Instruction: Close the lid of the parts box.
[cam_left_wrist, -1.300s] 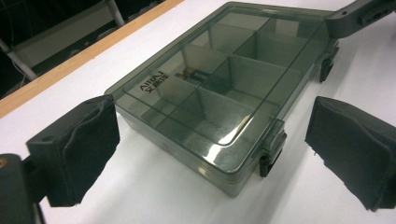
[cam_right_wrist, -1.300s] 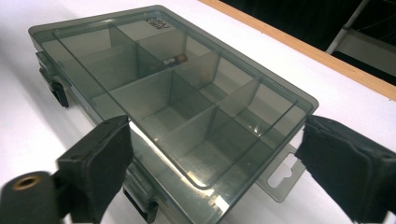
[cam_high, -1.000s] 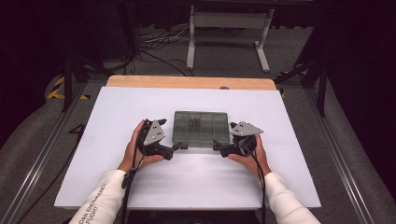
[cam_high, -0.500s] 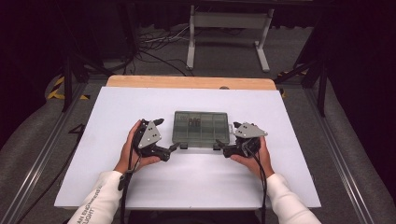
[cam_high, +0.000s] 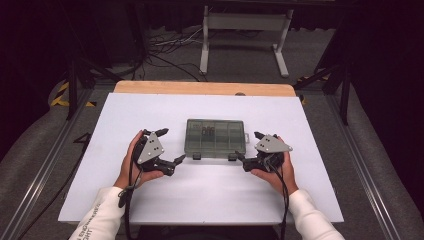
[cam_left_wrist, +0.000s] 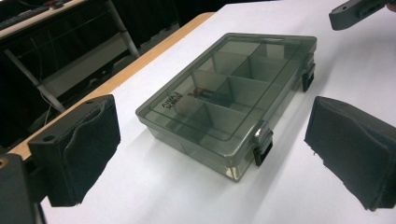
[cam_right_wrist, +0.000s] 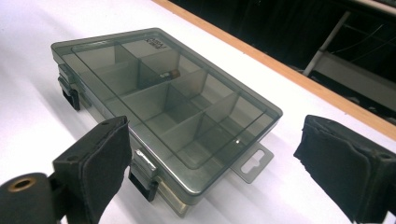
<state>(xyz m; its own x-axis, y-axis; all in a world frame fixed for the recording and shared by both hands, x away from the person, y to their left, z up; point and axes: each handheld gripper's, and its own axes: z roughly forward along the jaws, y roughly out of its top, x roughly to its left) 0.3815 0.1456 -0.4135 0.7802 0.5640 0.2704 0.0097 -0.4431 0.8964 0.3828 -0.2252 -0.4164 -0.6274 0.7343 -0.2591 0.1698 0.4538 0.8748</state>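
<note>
A smoky clear plastic compartment box (cam_high: 216, 137) lies flat mid-table with its lid down. Two black latches (cam_left_wrist: 262, 148) sit on its front edge. One inner compartment holds a small item (cam_right_wrist: 170, 73). My left gripper (cam_high: 171, 145) is open just left of the box's front left corner, jaws aimed at it with nothing between the pads (cam_left_wrist: 79, 149). My right gripper (cam_high: 248, 145) is open at the front right corner, and in the right gripper view its left pad (cam_right_wrist: 100, 163) sits close to a latch (cam_right_wrist: 142, 175). Neither gripper holds anything.
The white table (cam_high: 150, 105) has a wooden strip (cam_high: 200, 88) along its far edge. Beyond it are a dark floor with cables and a white stand (cam_high: 245, 30). The right gripper's jaw tip (cam_left_wrist: 359, 11) shows at the top right of the left gripper view.
Both grippers have drawn a little outward from the box's front edge, the left one to the left and the right one to the right. The box has not moved.
</note>
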